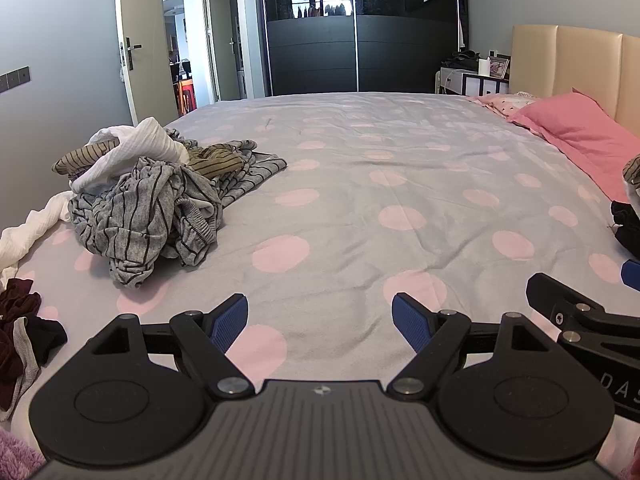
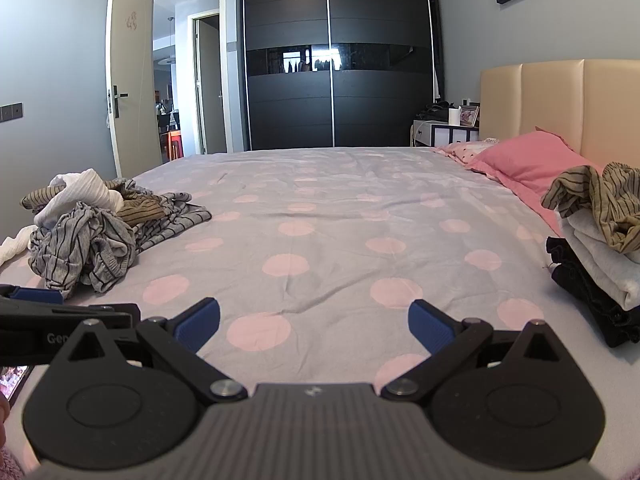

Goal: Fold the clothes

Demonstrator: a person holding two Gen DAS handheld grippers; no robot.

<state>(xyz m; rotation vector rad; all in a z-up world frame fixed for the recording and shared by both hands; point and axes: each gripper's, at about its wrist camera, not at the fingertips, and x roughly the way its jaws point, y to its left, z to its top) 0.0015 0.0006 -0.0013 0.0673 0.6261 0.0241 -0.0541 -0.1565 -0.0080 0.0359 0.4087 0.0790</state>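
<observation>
Clothes pile (image 1: 156, 192) at bed's (image 1: 360, 184) left edge, both grippers' fingers (image 1: 230, 322) spread.

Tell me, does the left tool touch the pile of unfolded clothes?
Apart. The left wrist view shows bare sheet between the left tool and the pile of unfolded clothes.

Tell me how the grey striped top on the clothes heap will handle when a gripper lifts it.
The grey striped top looks limp: it lies crumpled in soft folds, so it will likely sag and trail. It is tangled with the white cloth, which may drag along. Probably light, since the thin knit bunches loosely.
</observation>
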